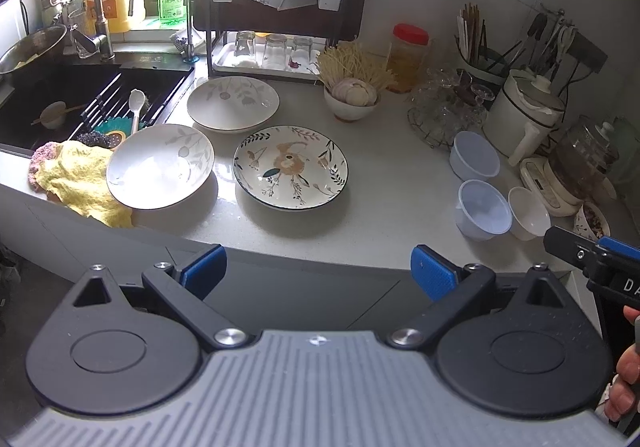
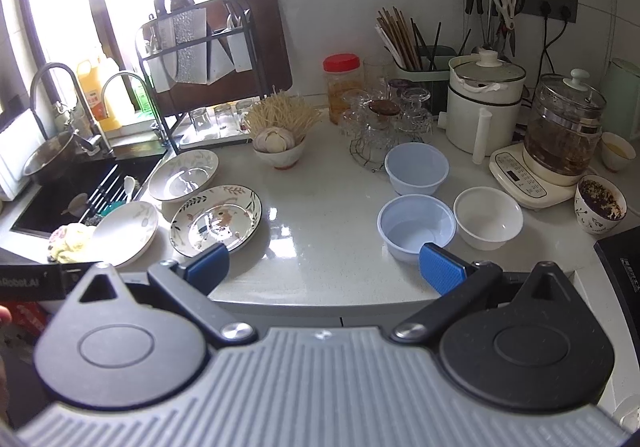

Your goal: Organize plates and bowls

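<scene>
Three shallow plates lie on the white counter: a flowered plate with a dark rim, a pale leaf-patterned plate partly on a yellow cloth, and another leaf plate behind. To the right stand two pale blue plastic bowls and a small white bowl. My left gripper is open, held off the counter's front edge below the flowered plate. My right gripper is open too, its right finger over the near blue bowl's rim.
A black sink with a spoon and faucets lies left. A dish rack with glasses stands behind. A bowl of garlic and noodles, a red-lidded jar, glassware, kettles and a filled bowl crowd the back and right.
</scene>
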Demonstrator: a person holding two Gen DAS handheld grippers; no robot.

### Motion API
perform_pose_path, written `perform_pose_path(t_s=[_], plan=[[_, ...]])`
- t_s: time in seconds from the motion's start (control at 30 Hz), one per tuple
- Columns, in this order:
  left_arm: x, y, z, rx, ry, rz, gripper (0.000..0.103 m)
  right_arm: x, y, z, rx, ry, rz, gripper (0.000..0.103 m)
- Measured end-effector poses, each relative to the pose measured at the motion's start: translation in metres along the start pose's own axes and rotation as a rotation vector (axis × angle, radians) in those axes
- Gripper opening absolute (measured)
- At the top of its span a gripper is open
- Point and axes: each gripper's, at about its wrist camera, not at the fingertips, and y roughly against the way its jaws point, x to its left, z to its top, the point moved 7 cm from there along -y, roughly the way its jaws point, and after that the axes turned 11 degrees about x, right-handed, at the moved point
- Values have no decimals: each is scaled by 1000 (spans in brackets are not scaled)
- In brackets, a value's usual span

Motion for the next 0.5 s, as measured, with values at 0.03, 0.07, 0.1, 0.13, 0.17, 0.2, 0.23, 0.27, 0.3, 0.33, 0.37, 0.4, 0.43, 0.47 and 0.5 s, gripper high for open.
perform_pose_path(t_s=[0.03, 0.07, 0.1, 0.13, 0.17, 0.2, 0.23, 0.27, 0.3, 0.33, 0.37, 0.4, 0.43, 0.47, 0.5], plan=[[-1, -1, -1, 2, 0, 1, 100, 0, -1, 0, 3, 2, 1, 103], [-1, -3, -2, 4, 2, 0, 100, 1, -1, 0, 5, 4, 4, 103], [-1, -4, -2, 6, 5, -2, 100, 1, -2, -1, 7, 6, 8, 103], [-1, -5, -3, 9, 12, -4, 100, 1, -3, -1, 12, 8, 11, 103], [-1, -5, -3, 10, 18, -5, 100, 1, -4, -2, 16, 9, 15, 103], [0, -5, -4, 8, 23, -8, 100, 1, -5, -2, 18, 11, 18, 103], [0, -5, -4, 4, 24, -10, 100, 2, -6, -2, 19, 13, 20, 103], [1, -4, -4, -1, 24, -9, 100, 3, -6, -2, 18, 15, 22, 103], [1, -5, -4, -5, 23, -6, 100, 3, -7, -2, 14, 17, 24, 103], [2, -5, -4, -8, 22, -1, 100, 3, -7, 0, 9, 18, 28, 103], [4, -6, -5, -10, 21, 3, 100, 3, -9, 0, 8, 18, 30, 103], [5, -6, -5, -12, 21, 6, 100, 3, -11, 0, 9, 18, 34, 103], [6, -6, -4, -16, 22, 9, 100, 4, -13, 0, 9, 20, 40, 103], [9, -7, -4, -17, 26, 12, 100, 5, -15, 0, 8, 22, 41, 103], [11, -7, -3, -17, 29, 15, 100, 5, -17, 0, 9, 24, 39, 103]])
